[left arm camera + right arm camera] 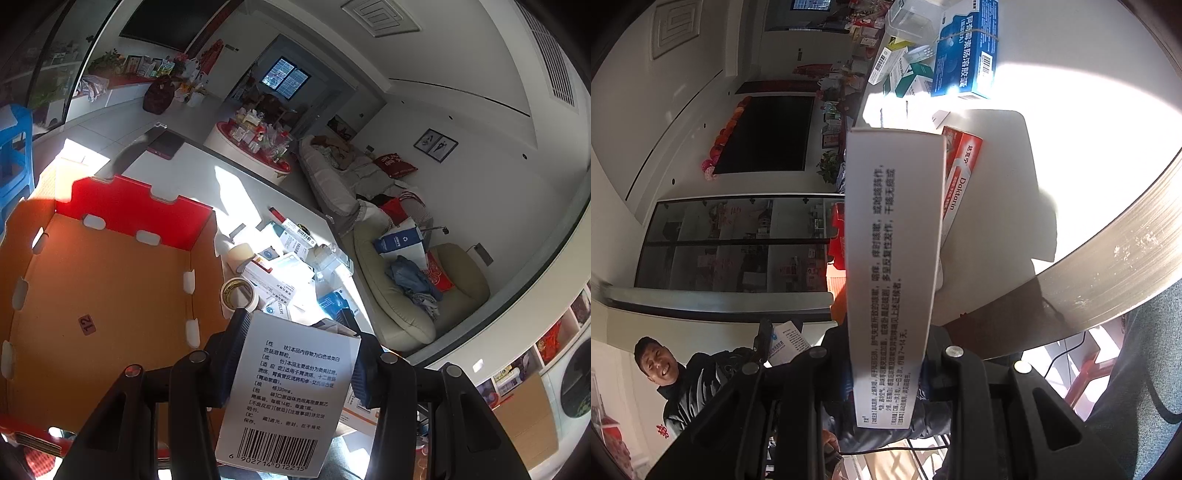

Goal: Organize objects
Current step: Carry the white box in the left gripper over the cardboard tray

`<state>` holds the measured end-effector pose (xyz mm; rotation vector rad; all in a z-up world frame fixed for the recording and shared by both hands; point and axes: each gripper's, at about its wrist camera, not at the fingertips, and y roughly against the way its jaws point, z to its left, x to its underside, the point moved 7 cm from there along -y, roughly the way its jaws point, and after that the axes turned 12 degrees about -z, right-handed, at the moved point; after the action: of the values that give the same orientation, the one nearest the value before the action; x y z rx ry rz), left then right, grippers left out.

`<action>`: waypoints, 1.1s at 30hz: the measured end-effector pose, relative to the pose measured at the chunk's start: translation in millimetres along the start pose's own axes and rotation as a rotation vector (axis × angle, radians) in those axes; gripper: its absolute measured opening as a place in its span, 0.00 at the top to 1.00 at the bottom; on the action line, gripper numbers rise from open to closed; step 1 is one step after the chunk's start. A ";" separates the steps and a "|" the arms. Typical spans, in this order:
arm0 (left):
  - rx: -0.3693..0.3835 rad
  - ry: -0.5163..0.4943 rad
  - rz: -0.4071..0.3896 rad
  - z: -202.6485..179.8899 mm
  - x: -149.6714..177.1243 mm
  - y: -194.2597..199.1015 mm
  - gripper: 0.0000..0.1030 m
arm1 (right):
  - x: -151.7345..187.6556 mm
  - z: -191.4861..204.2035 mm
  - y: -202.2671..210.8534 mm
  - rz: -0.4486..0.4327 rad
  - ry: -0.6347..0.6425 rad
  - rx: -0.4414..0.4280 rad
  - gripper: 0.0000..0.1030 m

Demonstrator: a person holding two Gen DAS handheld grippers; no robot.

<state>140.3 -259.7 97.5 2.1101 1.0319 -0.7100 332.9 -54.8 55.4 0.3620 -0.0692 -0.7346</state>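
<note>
My left gripper (293, 326) is shut on a white medicine box (288, 391) with black print and a barcode, held just right of the open cardboard carton (140, 195), near its front corner. The carton's inside is orange with a red far wall, and nothing shows in it. My right gripper (890, 332) is shut on a long white box (894, 258) printed with black text, held upright above the table's near edge. Behind it a red-and-white Daktarin box (960, 173) lies on the white table (1071, 110).
A pile of medicine boxes (291, 258) and two tape rolls (240, 295) lie on the table right of the carton. A blue box (964, 55) and a clear container (912, 18) sit at the far side. A person in a dark jacket (683, 391) is at lower left. Sofa (406, 295) beyond.
</note>
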 end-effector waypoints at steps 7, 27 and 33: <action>-0.038 0.026 -0.024 21.1 -6.0 8.0 0.50 | 5.5 5.6 -9.1 0.021 0.010 0.004 0.75; -0.134 0.013 -0.065 57.4 -7.5 21.0 0.50 | 39.8 53.1 -54.3 0.138 0.139 -0.021 0.74; -0.161 0.040 -0.074 71.6 -6.8 25.6 0.50 | 46.9 65.1 -64.0 0.159 0.186 -0.015 0.74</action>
<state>145.3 -329.1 66.1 1.9638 1.1545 -0.6005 314.3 -149.2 91.2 0.4042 0.0822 -0.5413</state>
